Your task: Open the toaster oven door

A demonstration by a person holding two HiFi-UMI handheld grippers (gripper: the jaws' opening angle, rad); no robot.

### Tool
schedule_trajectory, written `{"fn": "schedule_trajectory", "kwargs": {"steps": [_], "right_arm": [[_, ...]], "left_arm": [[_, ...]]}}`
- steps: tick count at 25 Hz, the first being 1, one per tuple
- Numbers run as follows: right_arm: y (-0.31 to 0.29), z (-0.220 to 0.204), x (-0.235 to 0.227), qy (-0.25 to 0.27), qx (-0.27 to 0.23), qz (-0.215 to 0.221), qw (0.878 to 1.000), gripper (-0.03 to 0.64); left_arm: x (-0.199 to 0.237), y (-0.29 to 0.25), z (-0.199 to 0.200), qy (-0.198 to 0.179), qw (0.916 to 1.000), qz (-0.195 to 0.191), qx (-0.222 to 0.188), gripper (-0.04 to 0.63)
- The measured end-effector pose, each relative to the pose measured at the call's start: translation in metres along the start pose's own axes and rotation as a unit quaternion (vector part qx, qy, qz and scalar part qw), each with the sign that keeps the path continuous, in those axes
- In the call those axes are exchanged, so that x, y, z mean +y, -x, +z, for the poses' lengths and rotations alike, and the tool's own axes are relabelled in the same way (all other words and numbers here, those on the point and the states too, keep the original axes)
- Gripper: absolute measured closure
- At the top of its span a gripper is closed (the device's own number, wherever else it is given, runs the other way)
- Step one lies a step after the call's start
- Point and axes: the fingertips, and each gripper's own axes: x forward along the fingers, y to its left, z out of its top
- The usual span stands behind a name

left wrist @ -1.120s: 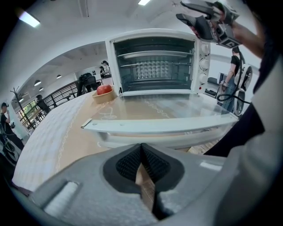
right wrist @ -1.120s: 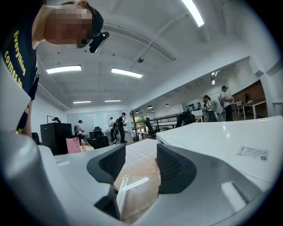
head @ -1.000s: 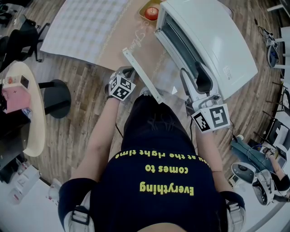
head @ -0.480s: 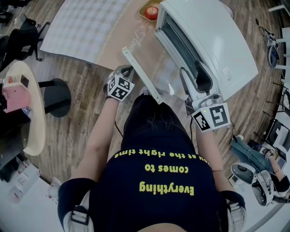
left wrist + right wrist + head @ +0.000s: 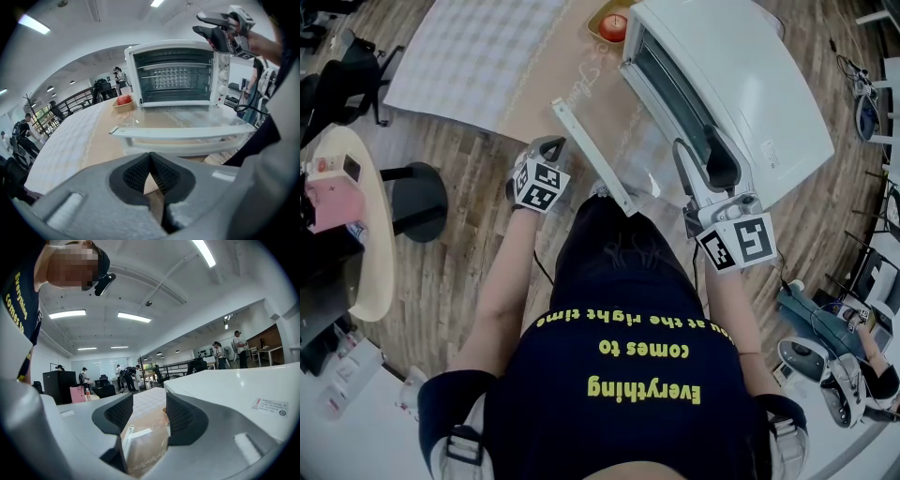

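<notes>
The glass door [image 5: 183, 133] of the white box-shaped toaster oven [image 5: 741, 84] lies open, the left gripper [image 5: 150, 161] closed empty near it, the right gripper [image 5: 149, 411] apart

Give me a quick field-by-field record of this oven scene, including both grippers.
toaster oven: white, on the table
door: fully open, lying about level
left gripper: shut, empty, short of the door handle
right gripper: open, empty, over the oven's top
red fruit: beside the oven

Left hand-held gripper [image 5: 551, 145] shifted left, farther from the oven door handle [image 5: 591, 155]
</notes>
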Motion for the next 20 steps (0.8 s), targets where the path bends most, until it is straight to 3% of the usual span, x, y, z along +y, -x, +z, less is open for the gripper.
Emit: {"fn": "schedule_trajectory", "kwargs": {"steps": [4, 9, 20], "right_arm": [[0.001, 0.004, 0.0, 0.001, -0.004, 0.0, 1.0, 0.4], [0.001, 0.008, 0.0, 0.006, -0.012, -0.004, 1.0, 0.407], [0.006, 0.031, -0.001, 0.017, -0.042, -0.018, 0.999, 0.492]], "left_arm": [[0.011, 0.02, 0.009, 0.018, 0.9994, 0.024, -0.015, 0.592], [0.026, 0.05, 0.042, 0.019, 0.9964, 0.055, -0.062, 0.592], [0.039, 0.102, 0.134, 0.01, 0.9819, 0.077, -0.173, 0.592]]}}
